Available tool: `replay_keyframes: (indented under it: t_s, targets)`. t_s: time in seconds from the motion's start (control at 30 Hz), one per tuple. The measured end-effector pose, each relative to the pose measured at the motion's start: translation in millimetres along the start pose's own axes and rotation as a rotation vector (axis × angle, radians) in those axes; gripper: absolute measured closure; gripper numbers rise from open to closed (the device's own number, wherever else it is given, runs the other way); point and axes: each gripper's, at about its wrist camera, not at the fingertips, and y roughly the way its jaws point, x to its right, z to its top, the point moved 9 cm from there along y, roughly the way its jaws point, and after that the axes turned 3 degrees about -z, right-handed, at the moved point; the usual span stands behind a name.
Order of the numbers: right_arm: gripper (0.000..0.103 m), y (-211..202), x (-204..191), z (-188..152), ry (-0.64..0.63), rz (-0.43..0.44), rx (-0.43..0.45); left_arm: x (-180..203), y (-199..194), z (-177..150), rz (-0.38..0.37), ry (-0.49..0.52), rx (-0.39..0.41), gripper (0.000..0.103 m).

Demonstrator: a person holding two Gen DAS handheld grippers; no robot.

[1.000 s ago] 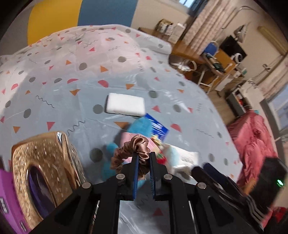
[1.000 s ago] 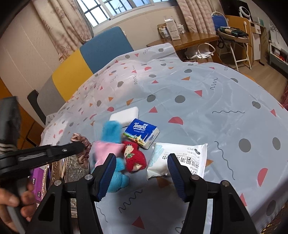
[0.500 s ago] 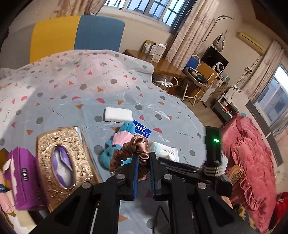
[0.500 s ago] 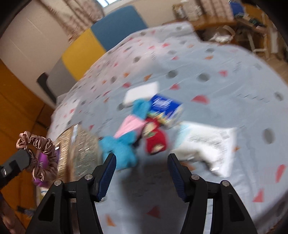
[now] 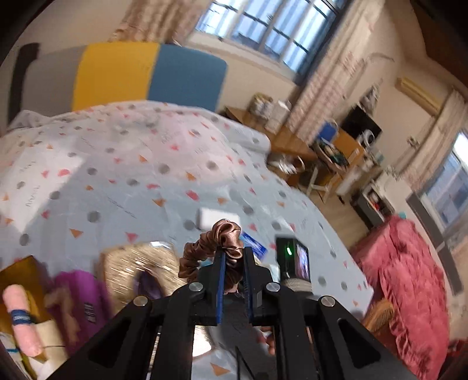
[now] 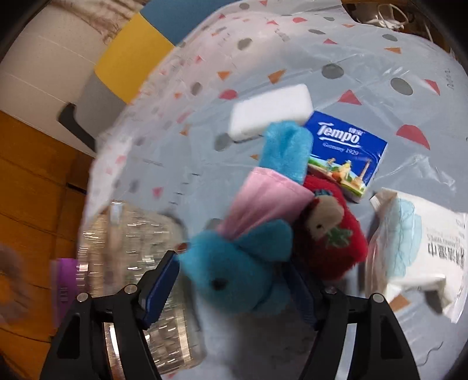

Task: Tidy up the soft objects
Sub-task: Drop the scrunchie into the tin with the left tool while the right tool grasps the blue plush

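Between the right claw's [image 6: 231, 288] spread fingers lies the blue plush [image 6: 237, 263]

A lived-in home room: curtained windows [image 5: 263, 26], a wooden side table [image 5: 280, 137] cluttered with household items, a red ruffled cover [image 5: 409, 277], and a desk [image 5: 117, 181] under patterned cloth.

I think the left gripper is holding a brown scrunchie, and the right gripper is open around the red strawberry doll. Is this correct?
Not quite. The left gripper does hold the brown scrunchie, but the right gripper is open around the blue plush toy, not the red strawberry doll, which lies beside it. The right wrist view shows this.
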Motion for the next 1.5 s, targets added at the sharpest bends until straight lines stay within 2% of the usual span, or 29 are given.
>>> replay_keyframes:
  t_s: [0.07,0.13,0.33,0.6,0.77,0.83,0.93,0.97,1.07,1.1,1.23,1.37,1.5]
  targets:
    - [0.033,4.8,-1.4,-0.1,-0.036,-0.013,-0.005,-19.3,-17.1,10.2,0.031,-0.030,0.046,0.092]
    - [0.045,7.4,-4.8,0.0,-0.077,-0.015,-0.001,-39.7,-32.9,15.4,0.059,-0.063,0.077,0.092]
    - [0.047,16.4,-6.2,-5.6,-0.129,-0.049,-0.025,-108.3,-97.7,7.4,0.161,-0.147,0.177,0.092]
    - [0.047,18.6,-5.6,-8.0,-0.147,-0.060,-0.030,-200.9,-140.7,-53.6,0.316,-0.302,0.184,0.092]
    - [0.047,14.2,-7.5,-6.8,-0.184,-0.099,0.001,-249.4,-149.5,-108.8,0.424,-0.384,0.136,0.091]
    - [0.047,16.6,-10.3,-7.4,-0.215,-0.119,0.006,-267.6,-150.3,-131.4,0.445,-0.440,0.110,0.091]
    - [0.047,17.5,-11.4,-7.7,-0.232,-0.133,0.011,-293.4,-152.8,-159.5,0.511,-0.503,0.086,0.087]
    - [0.047,17.5,-11.5,-7.6,-0.234,-0.134,0.013,-300.7,-154.1,-168.1,0.540,-0.515,0.076,0.081]
    - [0.047,18.1,-10.6,-7.3,-0.235,-0.136,0.015,-307.9,-158.9,-183.3,0.570,-0.530,0.074,0.050]
    - [0.047,18.1,-10.7,-7.3,-0.236,-0.137,0.016,-306.9,-161.9,-186.3,0.571,-0.532,0.082,0.046]
    - [0.047,22.6,-10.1,-9.8,-0.234,-0.132,-0.002,-293.5,-166.5,-188.7,0.600,-0.483,0.108,0.046]
    - [0.046,23.7,-9.7,-10.4,-0.240,-0.131,-0.008,-264.1,-166.8,-187.4,0.642,-0.356,0.135,0.046]
    - [0.046,23.2,-8.1,-9.1,-0.221,-0.119,-0.010,-241.8,-156.4,-183.2,0.625,-0.274,0.129,0.045]
